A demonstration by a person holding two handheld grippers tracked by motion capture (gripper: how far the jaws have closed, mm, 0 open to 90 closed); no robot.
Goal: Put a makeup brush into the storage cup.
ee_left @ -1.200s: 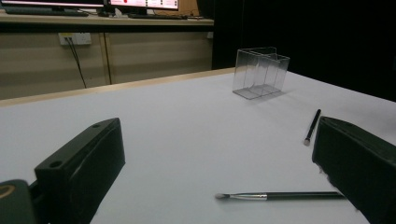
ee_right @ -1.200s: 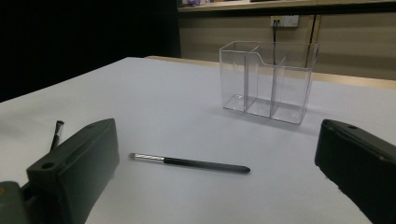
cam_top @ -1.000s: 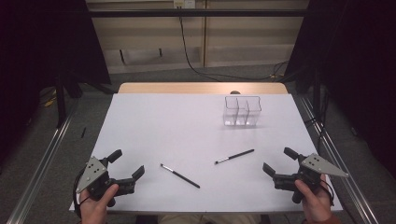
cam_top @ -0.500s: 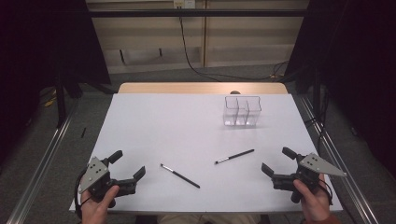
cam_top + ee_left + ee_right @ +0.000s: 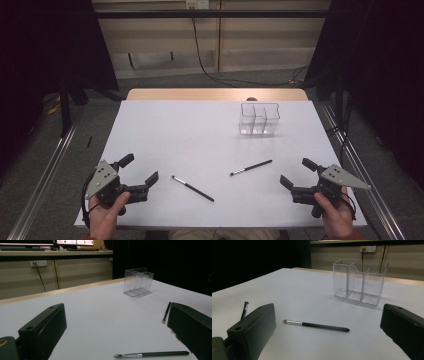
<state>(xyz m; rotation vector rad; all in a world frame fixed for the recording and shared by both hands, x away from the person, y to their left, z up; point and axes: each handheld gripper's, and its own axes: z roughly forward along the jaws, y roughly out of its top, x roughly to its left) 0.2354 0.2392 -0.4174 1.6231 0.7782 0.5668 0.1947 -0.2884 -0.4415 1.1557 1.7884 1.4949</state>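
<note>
White table [image 5: 200, 130] with a wood strip at the far edge, beige cabinets and a dangling cable behind, dark drapes on both sides. Clear three-compartment organizer [image 5: 259, 119] stands far right, nothing inside. In the left gripper view the right jaw cuts off the far brush [image 5: 251, 167]. Near brush [image 5: 192, 188] lies flat at front centre, far brush just right of it, apart. Left gripper [image 5: 138, 173] and right gripper [image 5: 295, 174] sit at the front corners, handheld, jaws spread wide, holding nothing.
</note>
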